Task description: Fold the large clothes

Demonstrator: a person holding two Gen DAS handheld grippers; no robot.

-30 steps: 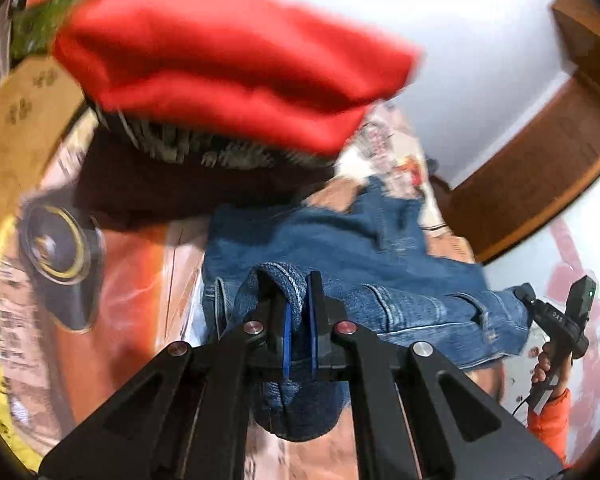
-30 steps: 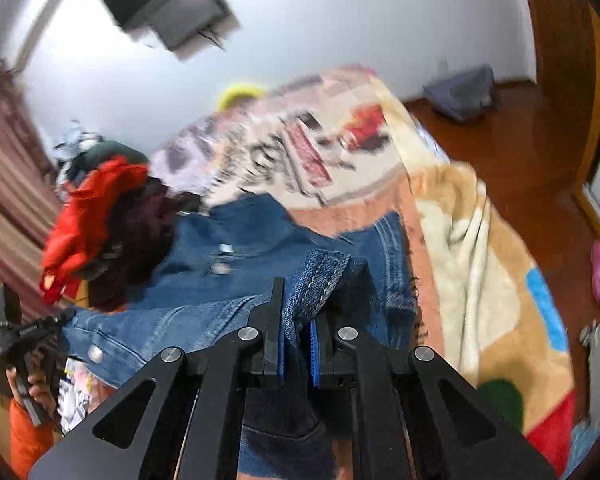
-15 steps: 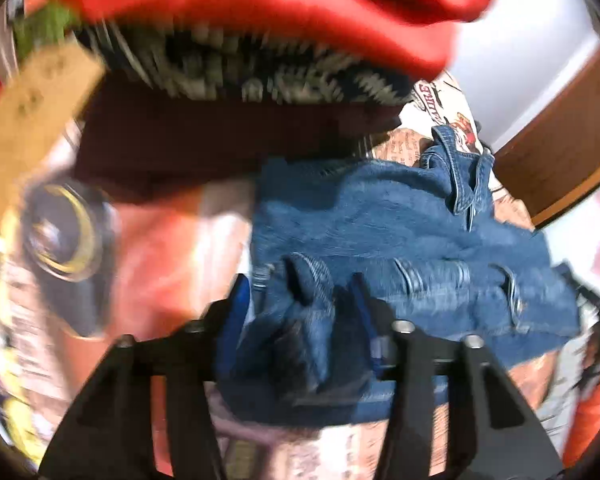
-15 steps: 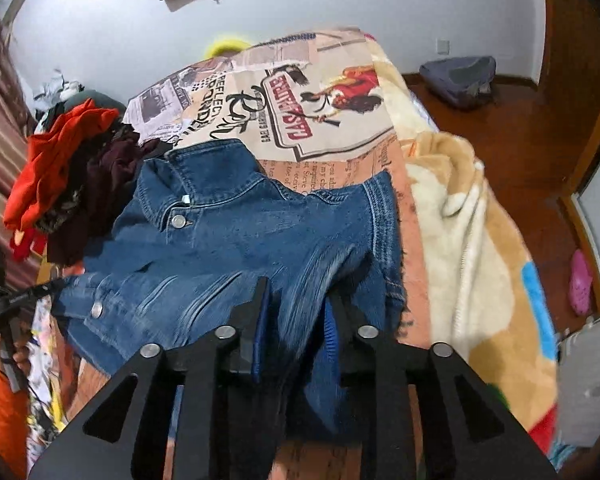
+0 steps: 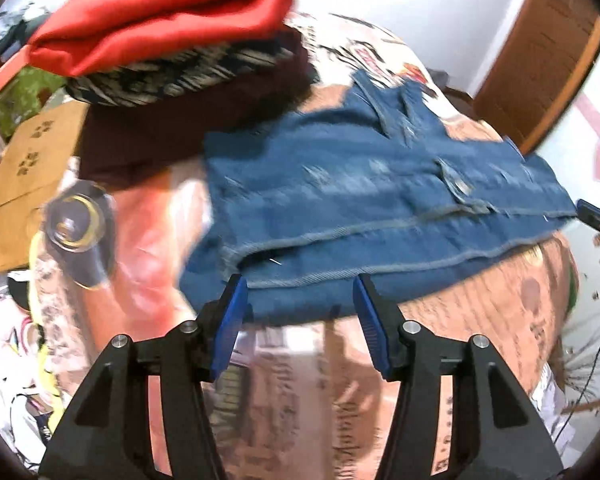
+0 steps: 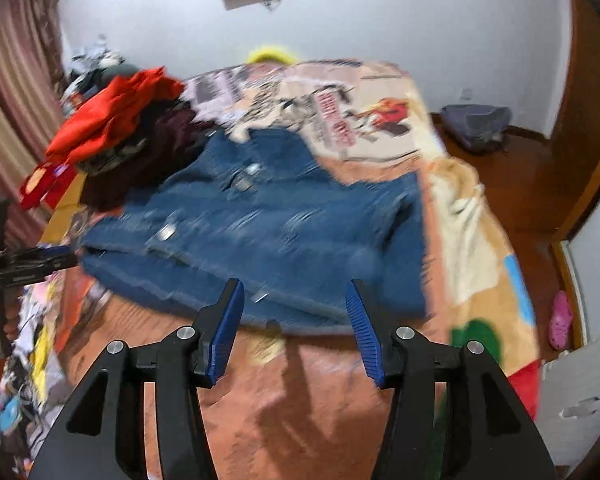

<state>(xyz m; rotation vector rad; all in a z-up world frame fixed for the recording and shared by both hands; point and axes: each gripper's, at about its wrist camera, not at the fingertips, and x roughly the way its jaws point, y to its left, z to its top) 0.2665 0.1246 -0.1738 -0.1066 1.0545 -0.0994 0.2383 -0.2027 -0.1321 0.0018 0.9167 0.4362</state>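
Denim jacket (image 5: 380, 200) lies folded on the bed (image 6: 320, 420); my left gripper (image 5: 300, 320) is open, right gripper (image 6: 296, 320) opening, both empty. Snagging the hem could undo the fold.

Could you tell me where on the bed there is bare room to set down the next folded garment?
Free: the printed blanket on the near side of the denim jacket, and the stretch beyond its collar toward the wall. Another strip runs along the cream blanket edge. Crowded: the pile of clothes touching the jacket's left side.
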